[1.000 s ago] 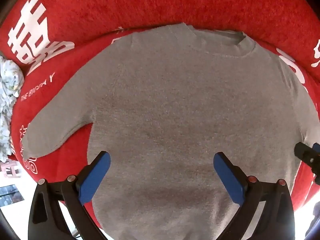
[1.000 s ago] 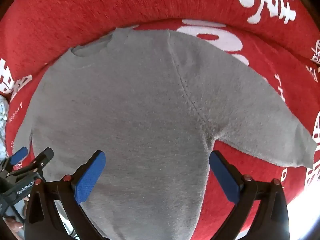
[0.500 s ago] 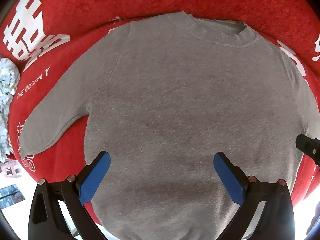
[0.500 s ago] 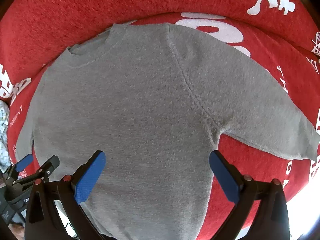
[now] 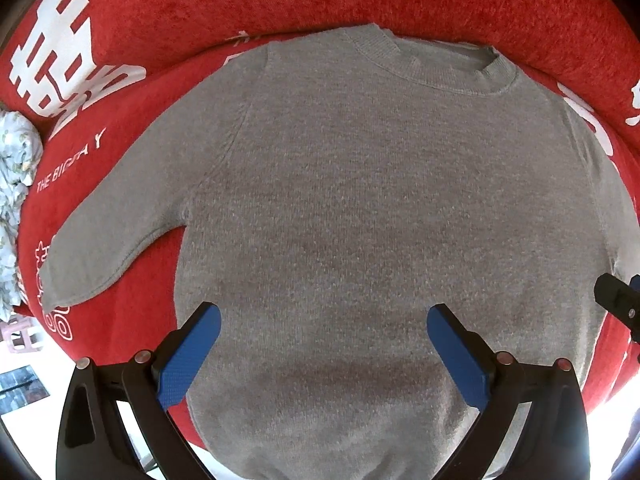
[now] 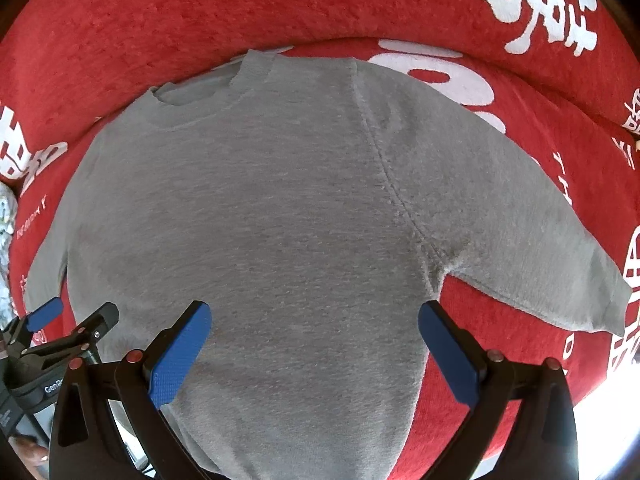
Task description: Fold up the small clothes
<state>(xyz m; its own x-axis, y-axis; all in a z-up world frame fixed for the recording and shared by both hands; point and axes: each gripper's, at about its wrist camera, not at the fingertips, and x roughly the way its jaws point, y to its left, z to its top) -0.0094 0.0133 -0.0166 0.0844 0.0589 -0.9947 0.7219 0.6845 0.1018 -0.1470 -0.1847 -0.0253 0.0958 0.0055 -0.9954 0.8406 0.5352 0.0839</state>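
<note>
A small grey sweater (image 5: 360, 208) lies flat and face up on a red cushion, collar (image 5: 436, 68) at the far side, both sleeves spread outward. My left gripper (image 5: 324, 320) hovers open above the lower body of the sweater, nothing between its blue pads. In the right wrist view the same sweater (image 6: 260, 208) fills the frame, its right sleeve (image 6: 540, 248) angling down to the right. My right gripper (image 6: 314, 316) also stands open over the lower hem area. The left gripper (image 6: 68, 320) shows at the lower left of that view.
The red cushion (image 5: 280, 4) carries white printed characters and curves up behind the collar. A pale patterned cloth (image 5: 14, 184) lies bunched at the far left. Bright floor shows past the cushion's near edge (image 5: 36, 392). The right gripper's tip (image 5: 620, 304) pokes in at the right edge.
Both grippers have moved closer to the sweater, which now fills more of each view. Both stay open throughout.
</note>
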